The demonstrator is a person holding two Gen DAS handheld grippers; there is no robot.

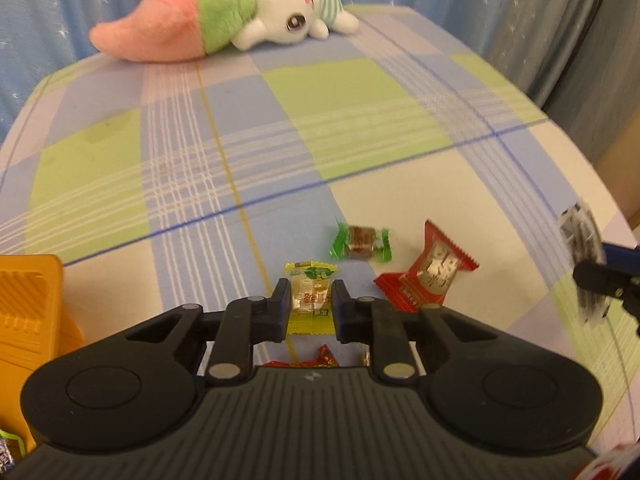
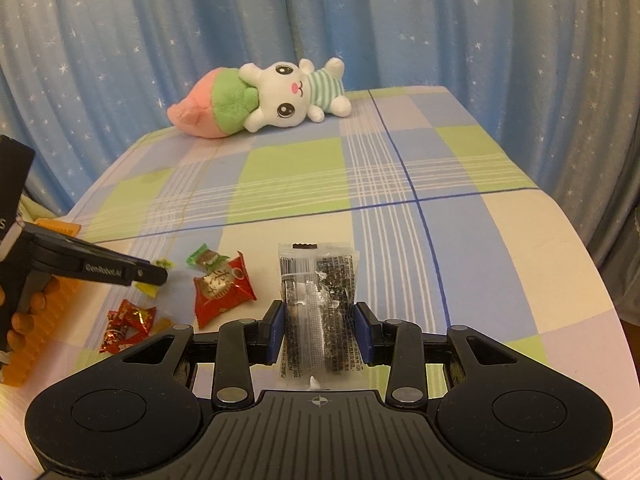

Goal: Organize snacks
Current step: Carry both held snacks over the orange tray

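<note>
1. Just beside the orange plastic tray [image 1: 28, 312], my left gripper [image 1: 311, 300] squeezes the small yellow wrapped candy [image 1: 310, 294].
2. My right gripper [image 2: 320, 330] holds the clear black-speckled snack packet [image 2: 318, 308].
3. The shiny wrappers could slip out if I lift fast.

In the left wrist view, the orange tray [image 1: 28, 312] is cut off at the left edge, and the black-and-white packet [image 1: 584, 256] at right blurs.

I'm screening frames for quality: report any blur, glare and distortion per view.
Left wrist view: the black-and-white packet at the right edge is motion-blurred, and the fisheye bows the checked tablecloth. Right wrist view: sharp, with glare on the clear packet.
</note>
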